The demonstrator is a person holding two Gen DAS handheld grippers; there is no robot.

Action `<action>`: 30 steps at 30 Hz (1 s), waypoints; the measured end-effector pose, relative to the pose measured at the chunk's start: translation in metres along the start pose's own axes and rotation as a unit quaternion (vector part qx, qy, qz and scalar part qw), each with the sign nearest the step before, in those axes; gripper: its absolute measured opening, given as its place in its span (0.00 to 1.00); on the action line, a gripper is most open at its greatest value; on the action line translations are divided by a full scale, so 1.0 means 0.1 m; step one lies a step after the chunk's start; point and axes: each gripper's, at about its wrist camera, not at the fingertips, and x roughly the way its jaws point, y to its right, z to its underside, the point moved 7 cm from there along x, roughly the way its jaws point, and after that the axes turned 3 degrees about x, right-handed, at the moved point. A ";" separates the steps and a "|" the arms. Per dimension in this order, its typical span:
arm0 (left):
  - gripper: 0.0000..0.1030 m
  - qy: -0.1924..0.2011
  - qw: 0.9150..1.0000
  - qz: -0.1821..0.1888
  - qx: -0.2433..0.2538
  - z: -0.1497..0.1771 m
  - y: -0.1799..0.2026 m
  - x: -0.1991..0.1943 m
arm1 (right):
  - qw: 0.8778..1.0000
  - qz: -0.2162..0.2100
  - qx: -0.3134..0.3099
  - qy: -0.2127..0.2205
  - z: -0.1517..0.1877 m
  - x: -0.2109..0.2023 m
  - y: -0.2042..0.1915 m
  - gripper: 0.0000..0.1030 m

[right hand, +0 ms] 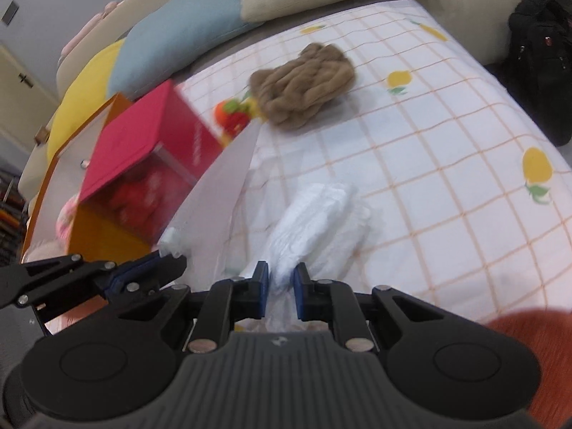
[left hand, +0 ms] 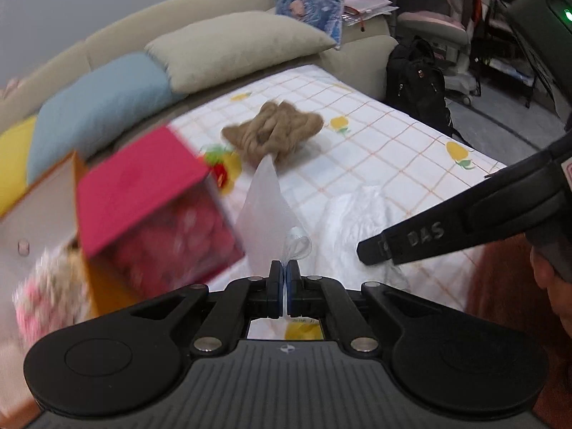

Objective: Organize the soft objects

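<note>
Both grippers (left hand: 285, 273) (right hand: 281, 279) apparently on white diaper (right hand: 314, 214)

Soft, even room light, no hard shadows or glare. The red box (left hand: 150, 211) and the pillows (left hand: 103, 107) smear with motion blur in both views, while each camera's own gripper body stays sharp. Straight edges bow toward the corners.

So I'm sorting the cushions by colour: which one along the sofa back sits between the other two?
The light blue cushion. The yellow cushion flanks it on one side, the beige cushion on the other.
</note>
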 end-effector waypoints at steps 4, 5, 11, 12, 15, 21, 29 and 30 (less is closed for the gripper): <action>0.01 -0.016 0.999 0.016 -0.045 0.25 -0.20 -0.11 | 1.000 -0.007 -0.018 -0.006 0.16 -0.03 -0.19 0.13; 0.01 -0.021 0.998 0.019 -0.058 0.33 -0.26 -0.13 | 1.000 -0.007 -0.024 -0.009 0.20 -0.04 -0.23 0.13; 0.01 -0.059 0.992 0.029 -0.109 0.68 -0.49 -0.15 | 0.998 -0.001 -0.052 -0.028 0.38 0.03 -0.39 0.13; 0.01 -0.063 0.990 0.033 -0.119 0.72 -0.51 -0.14 | 0.998 0.007 -0.059 -0.029 0.39 0.04 -0.40 0.13; 0.04 -0.064 0.987 0.048 -0.138 0.78 -0.55 -0.15 | 0.997 0.026 -0.063 -0.033 0.40 0.08 -0.37 0.15; 0.57 -0.033 0.982 0.080 -0.166 0.77 -0.58 -0.22 | 0.998 0.040 -0.049 -0.026 0.39 0.05 -0.31 0.33; 0.73 0.020 0.974 0.103 -0.202 0.64 -0.73 -0.32 | 0.999 0.043 -0.019 -0.008 0.35 0.03 -0.26 0.64; 0.73 0.022 0.975 0.097 -0.197 0.62 -0.73 -0.32 | 0.999 0.045 -0.016 -0.006 0.34 0.03 -0.25 0.67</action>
